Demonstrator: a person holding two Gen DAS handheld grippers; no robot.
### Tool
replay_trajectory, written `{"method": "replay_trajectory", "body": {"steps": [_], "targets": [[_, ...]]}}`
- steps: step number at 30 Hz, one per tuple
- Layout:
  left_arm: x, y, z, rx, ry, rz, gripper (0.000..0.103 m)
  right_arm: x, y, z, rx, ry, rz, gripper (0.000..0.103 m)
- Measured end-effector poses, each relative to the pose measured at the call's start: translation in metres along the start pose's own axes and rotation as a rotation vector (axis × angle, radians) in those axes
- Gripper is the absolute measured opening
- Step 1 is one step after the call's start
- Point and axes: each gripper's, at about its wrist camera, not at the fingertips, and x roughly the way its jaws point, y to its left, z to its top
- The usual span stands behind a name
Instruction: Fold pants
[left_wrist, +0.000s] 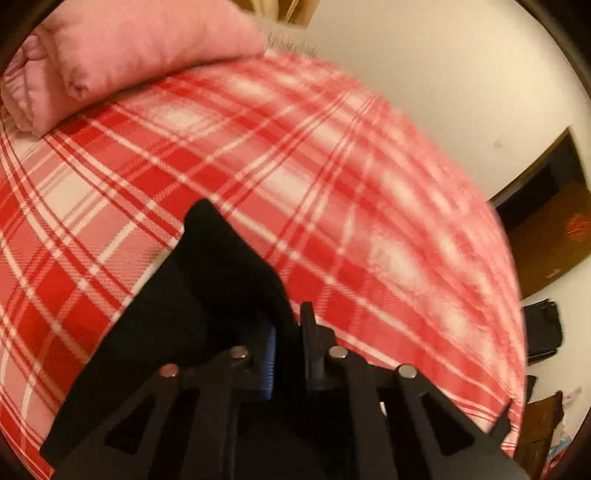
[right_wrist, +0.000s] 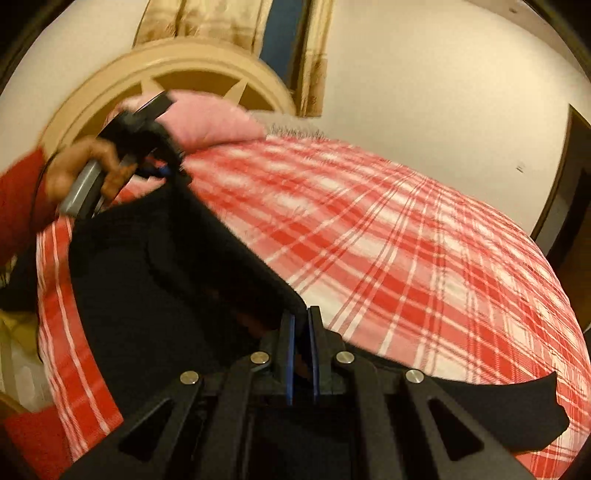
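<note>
Black pants (left_wrist: 221, 280) lie partly lifted over a red-and-white plaid bedcover (left_wrist: 332, 166). My left gripper (left_wrist: 290, 326) is shut on one edge of them, and the cloth rises in a peak to the upper left of its fingers. In the right wrist view the pants (right_wrist: 166, 277) stretch from my right gripper (right_wrist: 301, 323), which is shut on their fabric, up to the left gripper (right_wrist: 171, 168). A hand (right_wrist: 74, 166) in a red sleeve holds that left gripper. A loose end of the pants (right_wrist: 517, 413) lies on the bedcover (right_wrist: 406, 240) at lower right.
A pink pillow (left_wrist: 147, 48) sits at the head of the bed, in front of a cream arched headboard (right_wrist: 129, 85). White walls surround the bed, with a dark doorway (left_wrist: 554, 221) and a dark bag (left_wrist: 543, 328) to the right. Curtains (right_wrist: 221, 22) hang behind.
</note>
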Motion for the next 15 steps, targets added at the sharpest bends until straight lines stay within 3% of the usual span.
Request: {"method": "replay_trajectory", "body": {"steps": [6, 10, 15], "targets": [[-0.082, 0.023, -0.028, 0.046, -0.130, -0.094, 0.012, -0.048, -0.012, 0.004, 0.035, -0.058, 0.053, 0.006], [-0.109, 0.053, -0.061, 0.070, -0.165, -0.066, 0.012, -0.069, 0.004, -0.019, -0.002, -0.031, 0.094, 0.006], [-0.096, 0.086, -0.093, 0.049, -0.127, 0.037, 0.012, -0.068, 0.027, -0.055, -0.025, 0.047, 0.139, 0.005]]}}
